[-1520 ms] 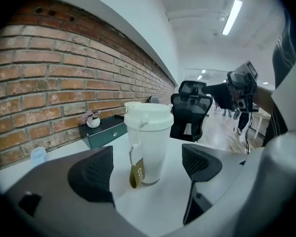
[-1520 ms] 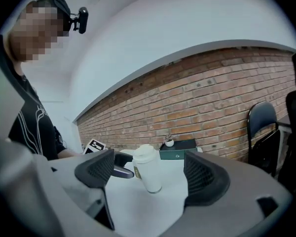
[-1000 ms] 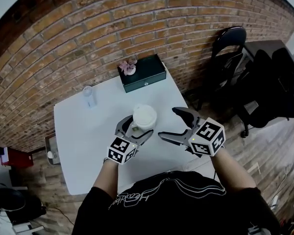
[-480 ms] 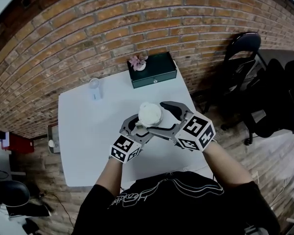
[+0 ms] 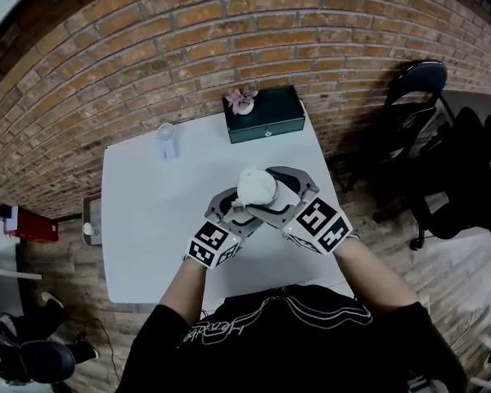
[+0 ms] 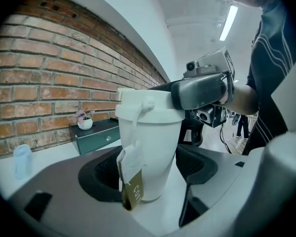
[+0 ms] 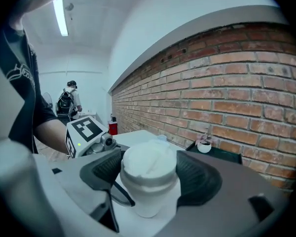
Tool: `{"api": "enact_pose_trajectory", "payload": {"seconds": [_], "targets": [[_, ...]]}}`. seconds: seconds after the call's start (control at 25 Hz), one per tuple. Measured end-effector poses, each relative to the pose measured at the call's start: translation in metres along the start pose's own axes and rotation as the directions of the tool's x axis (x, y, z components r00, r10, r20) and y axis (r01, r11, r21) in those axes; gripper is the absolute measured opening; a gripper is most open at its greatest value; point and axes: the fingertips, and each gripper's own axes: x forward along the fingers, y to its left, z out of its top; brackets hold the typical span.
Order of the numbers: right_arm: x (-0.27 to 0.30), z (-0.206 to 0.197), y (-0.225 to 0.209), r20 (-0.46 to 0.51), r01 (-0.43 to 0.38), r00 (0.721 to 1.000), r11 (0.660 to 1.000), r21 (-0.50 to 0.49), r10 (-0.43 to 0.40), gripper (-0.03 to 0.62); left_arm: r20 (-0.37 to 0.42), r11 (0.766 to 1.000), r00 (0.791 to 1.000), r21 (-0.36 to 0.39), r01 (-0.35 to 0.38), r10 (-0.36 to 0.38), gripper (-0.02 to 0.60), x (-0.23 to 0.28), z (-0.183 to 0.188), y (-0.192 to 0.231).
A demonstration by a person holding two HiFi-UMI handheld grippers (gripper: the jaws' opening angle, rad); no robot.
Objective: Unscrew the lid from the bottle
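Note:
A white bottle [image 6: 155,152] with a white lid [image 5: 257,187] stands on the white table [image 5: 147,219]; a tag hangs down its side. My left gripper [image 5: 239,205] has just been closing and is shut on the bottle's body, pads against both sides [image 6: 150,174]. My right gripper [image 5: 262,191] comes in from the right at lid height. Its jaws have just been closing with the lid [image 7: 149,164] between them, and both pads sit against it [image 7: 149,176]. From the left gripper view, one right finger [image 6: 197,90] lies across the lid's rim.
A dark green box [image 5: 266,115] with a small flower pot [image 5: 243,101] sits at the table's far edge, against the brick wall. A clear plastic cup [image 5: 167,142] stands at the far left. A black chair [image 5: 413,97] is right of the table.
My right gripper has swung left from beside the bottle onto the lid and narrowed its jaws. The left jaws have drawn in on the bottle's body without shifting place.

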Motion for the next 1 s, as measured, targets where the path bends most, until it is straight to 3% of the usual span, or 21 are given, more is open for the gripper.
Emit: {"api": "enact_pose_trajectory", "payload": {"seconds": [0.32,0.52,0.68,1.0], "targets": [[0.0018,-0.0005,-0.0014,-0.013,-0.043,0.999,0.999,-0.017,0.043,0.316,-0.013,1.000,1.000,-0.004,0.005,-0.005,0.354,-0.0008,-0.0009,0.0010],[0.0021,-0.0027,0.0009,-0.042,-0.168,0.985,0.983,-0.072,0.165,0.325,-0.017,1.000,1.000,0.003,0.012,-0.012,0.354,-0.0023,-0.0021,-0.0001],[0.0026,-0.0031,0.0015,-0.078,-0.315,0.949,0.941,-0.122,0.307,0.325,-0.001,1.000,1.000,0.001,0.014,-0.014,0.354,-0.0017,-0.0014,0.0002],[-0.0018,-0.0037,0.0051,-0.087,-0.541,0.839,0.806,-0.241,0.537,0.325,-0.003,0.999,0.999,0.019,0.051,-0.051,0.351,-0.0018,-0.0015,-0.0010]]}}
